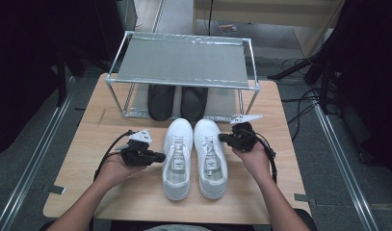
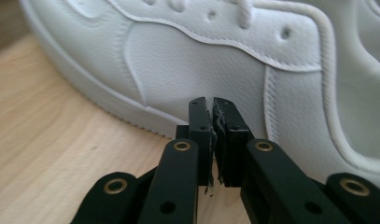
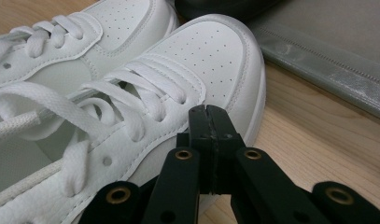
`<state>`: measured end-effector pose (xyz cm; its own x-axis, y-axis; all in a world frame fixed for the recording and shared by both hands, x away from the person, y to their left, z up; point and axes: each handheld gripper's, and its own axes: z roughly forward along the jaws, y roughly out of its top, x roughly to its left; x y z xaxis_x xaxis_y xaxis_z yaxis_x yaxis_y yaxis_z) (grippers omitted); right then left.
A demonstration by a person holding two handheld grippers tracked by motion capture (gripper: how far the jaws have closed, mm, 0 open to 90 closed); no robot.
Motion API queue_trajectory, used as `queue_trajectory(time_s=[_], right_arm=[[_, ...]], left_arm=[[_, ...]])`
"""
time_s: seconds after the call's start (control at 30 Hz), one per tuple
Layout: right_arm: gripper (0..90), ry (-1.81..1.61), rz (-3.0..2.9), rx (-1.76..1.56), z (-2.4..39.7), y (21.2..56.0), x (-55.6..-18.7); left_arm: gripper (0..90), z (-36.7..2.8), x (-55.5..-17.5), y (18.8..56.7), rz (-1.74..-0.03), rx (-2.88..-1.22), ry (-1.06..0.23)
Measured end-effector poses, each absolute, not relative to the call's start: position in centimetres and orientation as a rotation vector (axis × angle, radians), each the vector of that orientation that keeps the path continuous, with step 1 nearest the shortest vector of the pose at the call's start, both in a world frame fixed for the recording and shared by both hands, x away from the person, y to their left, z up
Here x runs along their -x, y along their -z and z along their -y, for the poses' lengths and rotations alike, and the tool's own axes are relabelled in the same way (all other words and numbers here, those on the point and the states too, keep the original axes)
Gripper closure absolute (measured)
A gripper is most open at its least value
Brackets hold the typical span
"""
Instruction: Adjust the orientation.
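Standing side by side near the middle of the bench (image 1: 111, 192), two white sneakers (image 1: 178, 156) are flanked by the tools. The left tool (image 1: 161, 156) is seen pressed together, empty, beside the left sneaker. The right tool (image 1: 222, 137) is likewise pressed together, empty, beside the right sneaker (image 1: 210, 156).

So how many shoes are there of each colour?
White shoes: 2, the left one and the right one, side by side on the table.
Black shoes: 2, one beside the other, on the low shelf of the rack.
Total: 4 shoes.
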<state>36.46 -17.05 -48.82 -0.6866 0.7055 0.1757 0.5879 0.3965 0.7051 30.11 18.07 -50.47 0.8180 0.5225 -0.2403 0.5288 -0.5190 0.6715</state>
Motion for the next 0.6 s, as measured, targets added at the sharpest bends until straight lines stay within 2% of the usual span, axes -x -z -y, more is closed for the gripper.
queue_trajectory(time_s=[0.2, 0.33, 0.6], right_arm=[[90.0, -1.171, -2.492, -1.171, 17.1, 48.8, -36.5], [90.0, -1.177, -2.490, -1.201, 16.9, 48.9, -36.6], [90.0, -1.225, -2.465, -1.230, 16.9, 49.1, -37.0]], left_arm=[[86.9, -16.4, -29.3, 50.5, -0.695, -2.246, 0.017], [88.2, -16.0, -29.0, 50.5, -0.707, -2.244, 0.021], [88.6, -15.0, -28.3, 50.7, -0.626, -2.254, 0.085]])
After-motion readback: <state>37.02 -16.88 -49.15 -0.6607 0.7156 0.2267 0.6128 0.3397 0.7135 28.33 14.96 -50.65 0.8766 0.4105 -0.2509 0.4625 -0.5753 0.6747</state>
